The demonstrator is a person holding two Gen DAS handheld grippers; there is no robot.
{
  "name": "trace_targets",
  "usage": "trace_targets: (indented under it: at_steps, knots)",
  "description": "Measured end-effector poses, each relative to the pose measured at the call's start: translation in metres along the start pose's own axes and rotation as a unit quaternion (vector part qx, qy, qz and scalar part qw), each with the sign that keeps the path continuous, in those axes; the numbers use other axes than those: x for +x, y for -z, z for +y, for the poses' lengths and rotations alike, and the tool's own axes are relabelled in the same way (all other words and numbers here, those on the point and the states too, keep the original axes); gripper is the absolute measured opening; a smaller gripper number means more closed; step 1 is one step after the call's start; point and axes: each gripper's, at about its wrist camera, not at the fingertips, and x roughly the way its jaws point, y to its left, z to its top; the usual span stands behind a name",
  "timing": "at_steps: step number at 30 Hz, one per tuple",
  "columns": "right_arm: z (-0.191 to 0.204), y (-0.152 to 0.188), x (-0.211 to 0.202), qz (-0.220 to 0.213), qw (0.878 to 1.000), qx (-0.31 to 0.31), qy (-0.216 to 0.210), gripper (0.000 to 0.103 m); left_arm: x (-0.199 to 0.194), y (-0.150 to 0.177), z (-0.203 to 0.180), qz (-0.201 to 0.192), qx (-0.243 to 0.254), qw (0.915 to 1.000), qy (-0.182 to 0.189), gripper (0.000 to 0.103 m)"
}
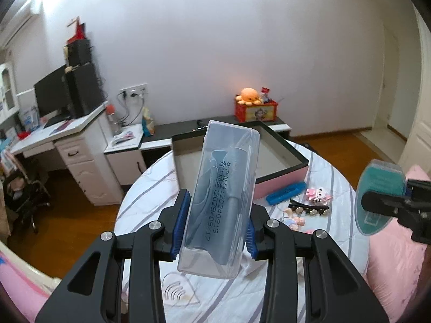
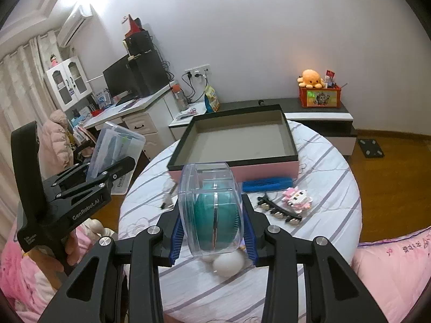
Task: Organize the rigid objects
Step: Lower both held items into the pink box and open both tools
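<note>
Case (image 1: 221, 199) clamped between left fingers (image 1: 180, 223)

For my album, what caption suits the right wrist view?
Right claw holding a clear case with a teal item above the striped table.

On the table (image 2: 336, 167), the comb (image 2: 267, 183) lies just before the box (image 2: 234, 165), hair clip (image 2: 278, 208) nearer.

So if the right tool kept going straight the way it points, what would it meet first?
Probably the pink shallow box with the black rim. The right tool, shut on a clear plastic case holding a teal oval item, points at its near wall, though it may be high enough to pass over the rim; depth is unclear.
</note>
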Motion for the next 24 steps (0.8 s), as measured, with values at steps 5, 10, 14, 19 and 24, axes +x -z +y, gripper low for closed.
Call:
trace_targets:
  at_steps: [5, 10, 14, 19, 24]
  knots:
    - [0.019, 0.009, -0.005, -0.005, 1.000, -0.011, 0.004, 0.038, -0.012, 0.012, 0.012, -0.006, -0.021, 0.9997, -0.013, 0.037]
    - [0.021, 0.010, -0.002, -0.002, 1.000, -0.012, 0.007, 0.038, -0.011, 0.014, 0.018, -0.001, -0.032, 0.9994, -0.014, 0.037]
    - [0.020, 0.005, 0.007, 0.005, 1.000, -0.011, 0.009, 0.038, -0.006, 0.011, 0.018, -0.003, -0.032, 0.9994, -0.013, 0.037]
    - [0.016, -0.001, 0.021, 0.011, 1.000, -0.006, 0.008, 0.039, 0.016, 0.005, 0.019, 0.011, -0.032, 0.9993, -0.012, 0.037]
    - [0.005, -0.020, 0.044, 0.018, 1.000, -0.003, 0.015, 0.038, 0.051, -0.011, 0.024, 0.026, -0.036, 0.9990, -0.005, 0.037]
